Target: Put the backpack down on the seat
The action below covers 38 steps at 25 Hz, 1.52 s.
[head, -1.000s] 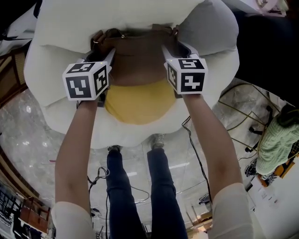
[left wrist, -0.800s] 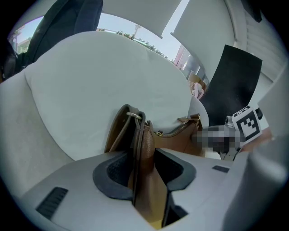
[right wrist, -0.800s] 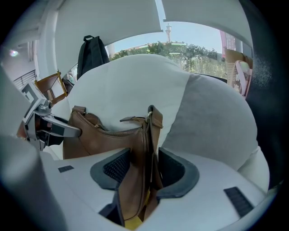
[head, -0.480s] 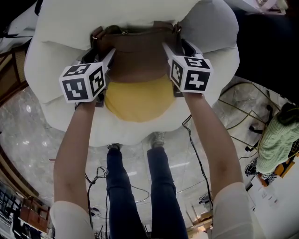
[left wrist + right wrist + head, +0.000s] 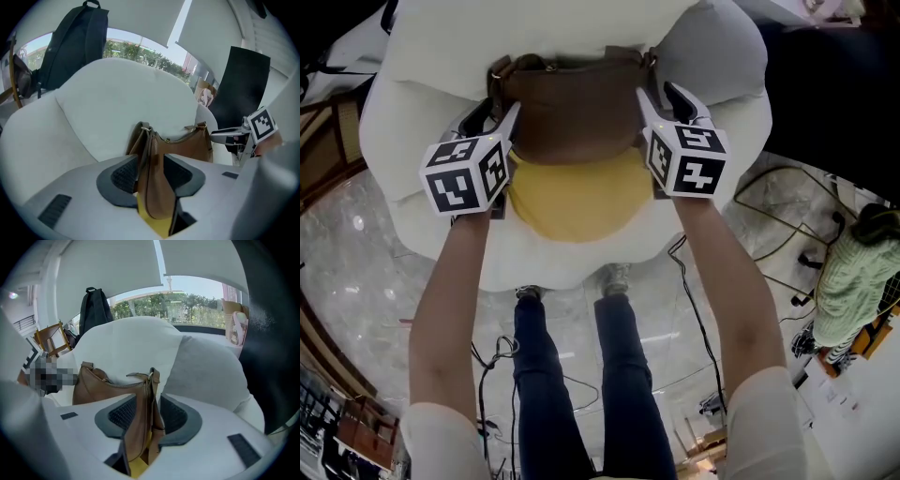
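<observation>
Looks along the right claw (image 5: 149, 414) at 6 o'clock: jaws apart after just closing in a little, with the near end of the brown bag (image 5: 101, 385) and its strap upright between the dark ribbed pads (image 5: 123, 413), pressed by neither as far as can be told. Finds the rest of the bag stretching toward 9 o'clock against the white seat (image 5: 136, 343), a grey cushion (image 5: 206, 373) at 3 o'clock. Takes in a dark backpack (image 5: 95, 308) at 11 o'clock, a wooden chair (image 5: 49, 339) at 10 and window greenery (image 5: 187, 301) at 12.
</observation>
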### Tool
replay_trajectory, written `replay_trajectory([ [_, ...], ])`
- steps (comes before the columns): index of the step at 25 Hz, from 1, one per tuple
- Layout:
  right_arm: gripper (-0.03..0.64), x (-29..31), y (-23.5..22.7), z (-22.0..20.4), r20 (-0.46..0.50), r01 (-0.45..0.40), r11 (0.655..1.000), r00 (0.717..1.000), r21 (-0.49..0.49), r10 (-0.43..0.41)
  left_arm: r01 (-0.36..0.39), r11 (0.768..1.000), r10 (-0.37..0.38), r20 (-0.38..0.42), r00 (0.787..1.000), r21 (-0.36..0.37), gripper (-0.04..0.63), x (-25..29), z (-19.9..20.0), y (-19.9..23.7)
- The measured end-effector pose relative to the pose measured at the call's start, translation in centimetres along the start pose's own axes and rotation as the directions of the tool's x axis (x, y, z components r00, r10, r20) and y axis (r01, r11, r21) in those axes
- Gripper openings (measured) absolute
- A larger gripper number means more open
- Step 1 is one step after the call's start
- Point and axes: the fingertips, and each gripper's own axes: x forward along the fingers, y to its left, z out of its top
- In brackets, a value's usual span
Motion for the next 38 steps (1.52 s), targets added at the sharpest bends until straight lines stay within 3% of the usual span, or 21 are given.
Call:
replay_trajectory([
  [2,0.111,-0.6,0.1,0.4,0.001,0.006,1.0,1.0,-0.018,-0.006,-0.008,1.0,0.007,0.012,1.0,0.018,0.106,-0.7,0.7,-0.3],
  [7,0.045,-1.9,0.8,0.8,-0.002,-0.022,1.0,1.0,0.012,0.022,0.002,1.0,-0.002,0.017,1.0,0.031,0.046,-2.1,1.2,-1.2],
  [38,0.031,-13.9,5.0,7.1,0.058,-0.109,0.991,0.993,0.073,0.105,0.082,0.995,-0.086,0.078,0.993,0.053,0.032,-13.3,5.5,-8.5],
])
